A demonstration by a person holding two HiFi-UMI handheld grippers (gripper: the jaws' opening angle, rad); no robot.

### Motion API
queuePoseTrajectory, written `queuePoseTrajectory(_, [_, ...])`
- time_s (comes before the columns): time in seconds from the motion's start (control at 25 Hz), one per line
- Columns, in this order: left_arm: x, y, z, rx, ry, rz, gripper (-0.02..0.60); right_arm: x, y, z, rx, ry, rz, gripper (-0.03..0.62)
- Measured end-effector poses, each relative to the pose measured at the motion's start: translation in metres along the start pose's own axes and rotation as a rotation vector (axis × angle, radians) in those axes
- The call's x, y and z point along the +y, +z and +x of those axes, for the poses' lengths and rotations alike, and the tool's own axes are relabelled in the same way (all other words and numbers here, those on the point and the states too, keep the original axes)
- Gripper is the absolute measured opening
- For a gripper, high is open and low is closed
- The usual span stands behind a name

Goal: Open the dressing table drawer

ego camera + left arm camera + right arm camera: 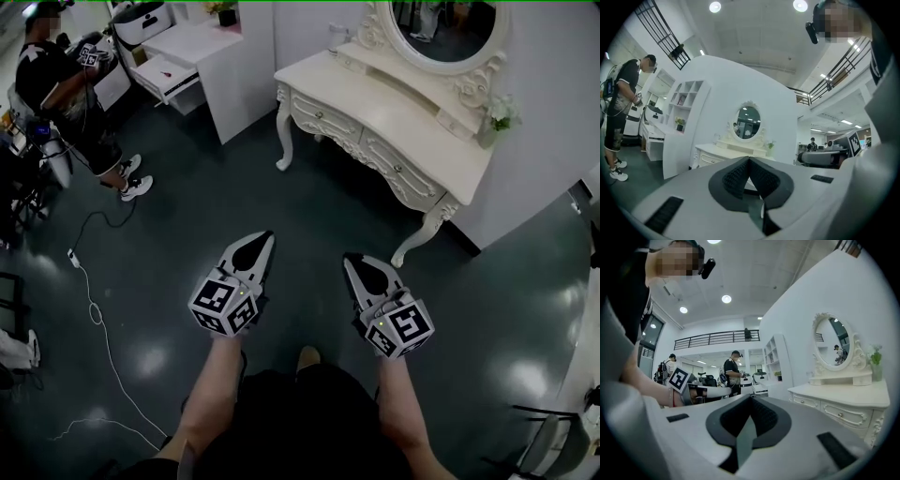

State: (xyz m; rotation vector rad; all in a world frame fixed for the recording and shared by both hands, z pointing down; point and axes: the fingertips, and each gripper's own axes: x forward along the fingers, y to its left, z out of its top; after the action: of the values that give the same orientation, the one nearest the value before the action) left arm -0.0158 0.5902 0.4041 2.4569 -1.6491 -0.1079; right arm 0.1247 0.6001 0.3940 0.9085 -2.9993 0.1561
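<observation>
I hold the left gripper and right gripper pinched together, empty, well apart from the cream dressing table. Its drawer stays closed ahead; unopened jaws could skid off the small knob.

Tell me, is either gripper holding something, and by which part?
Nothing is held. Both the left gripper and the right gripper have empty, closed jaws, short of the dressing table.

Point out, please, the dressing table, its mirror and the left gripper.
dressing table [380, 101]: head view, bare part of its top.
mirror [441, 28]: head view, middle of the glass.
left gripper [265, 240]: head view, midway between its shut fingertips.
</observation>
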Motion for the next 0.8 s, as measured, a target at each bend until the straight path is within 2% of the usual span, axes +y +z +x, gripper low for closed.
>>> queuePoseTrajectory(0.44, [0.007, 0.002, 0.027, 0.008, 0.06, -0.01, 0.006, -0.03, 0.0, 0.019, 0.014, 0.059, 0.043, 0.005])
queuePoseTrajectory(0.6, [0.014, -0.001, 0.038, 0.02, 0.076, -0.02, 0.006, -0.044, -0.004, 0.026, 0.025, 0.053, 0.068, 0.005])
queuePoseTrajectory(0.8, [0.022, -0.006, 0.064, 0.047, 0.058, -0.023, 0.006, -0.072, -0.003, 0.039, 0.012, 0.024, 0.103, 0.005])
